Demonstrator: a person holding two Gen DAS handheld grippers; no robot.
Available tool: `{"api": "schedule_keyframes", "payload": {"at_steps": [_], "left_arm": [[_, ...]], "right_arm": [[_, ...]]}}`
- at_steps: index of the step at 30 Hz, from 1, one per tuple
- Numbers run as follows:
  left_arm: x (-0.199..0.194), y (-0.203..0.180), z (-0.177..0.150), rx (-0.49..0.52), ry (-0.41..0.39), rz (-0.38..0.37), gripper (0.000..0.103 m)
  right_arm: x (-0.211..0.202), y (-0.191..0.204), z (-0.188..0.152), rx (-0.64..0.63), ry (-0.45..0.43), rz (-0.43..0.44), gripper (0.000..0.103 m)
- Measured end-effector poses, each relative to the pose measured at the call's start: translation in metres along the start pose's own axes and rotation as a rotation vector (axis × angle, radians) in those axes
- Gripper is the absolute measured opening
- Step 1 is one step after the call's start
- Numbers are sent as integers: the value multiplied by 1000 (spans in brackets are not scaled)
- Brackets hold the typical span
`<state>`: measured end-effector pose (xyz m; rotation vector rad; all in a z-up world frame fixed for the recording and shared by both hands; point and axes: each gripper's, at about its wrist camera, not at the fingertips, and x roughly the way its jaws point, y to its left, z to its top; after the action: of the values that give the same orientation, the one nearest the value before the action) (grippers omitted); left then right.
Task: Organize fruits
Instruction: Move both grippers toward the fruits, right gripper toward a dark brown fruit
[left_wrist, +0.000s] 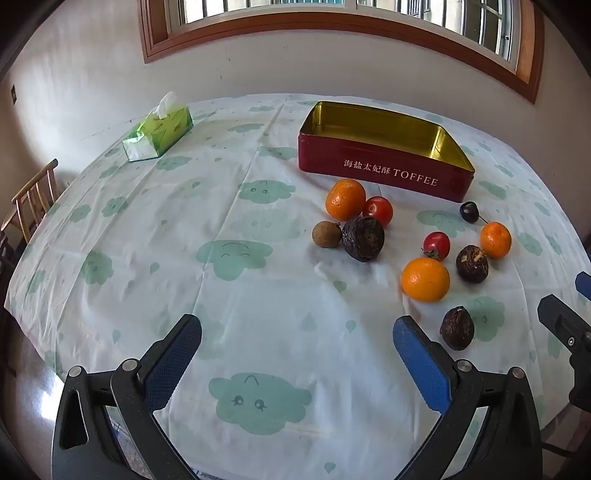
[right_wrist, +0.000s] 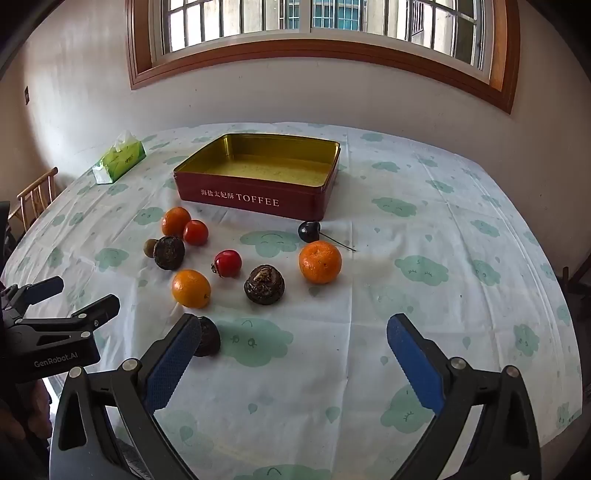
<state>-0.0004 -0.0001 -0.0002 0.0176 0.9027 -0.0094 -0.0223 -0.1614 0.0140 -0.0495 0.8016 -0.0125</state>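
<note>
Jaws on both units stand fully spread and hold nothing. I read the worktop (right_wrist: 424, 229) from left to right: the tissue box (right_wrist: 119, 159) sits far left, then the left gripper (left_wrist: 297, 338) hovers over bare cloth, with the fruits to its right. The right gripper (right_wrist: 293, 338) has a dark wrinkled fruit (right_wrist: 208, 338) just beside its left finger, and the nearest orange (right_wrist: 191, 288) lies ahead. I judge the oranges firm and light; grip across the widest part. The tomato (right_wrist: 228, 263) looks soft-skinned and prone to roll. The open toffee tin (right_wrist: 258, 199) waits beyond, empty.
</note>
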Motion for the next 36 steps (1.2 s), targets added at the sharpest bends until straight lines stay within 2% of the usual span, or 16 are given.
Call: {"api": "schedule_keyframes", "payload": {"at_steps": [6, 10, 18, 36], "left_arm": [[5, -2, -8, -1, 21, -7, 103], [13, 7, -8, -10, 50, -16, 103], [10, 6, -10, -7, 41, -13, 103], [14, 1, -13, 9, 54, -15, 103]], "right_arm": [[7, 10, -4, -9, 28, -3, 99], [6, 5, -7, -4, 28, 26, 95], [12, 6, -12, 3, 44, 40, 89], [16, 13, -14, -18, 59, 52, 88]]}}
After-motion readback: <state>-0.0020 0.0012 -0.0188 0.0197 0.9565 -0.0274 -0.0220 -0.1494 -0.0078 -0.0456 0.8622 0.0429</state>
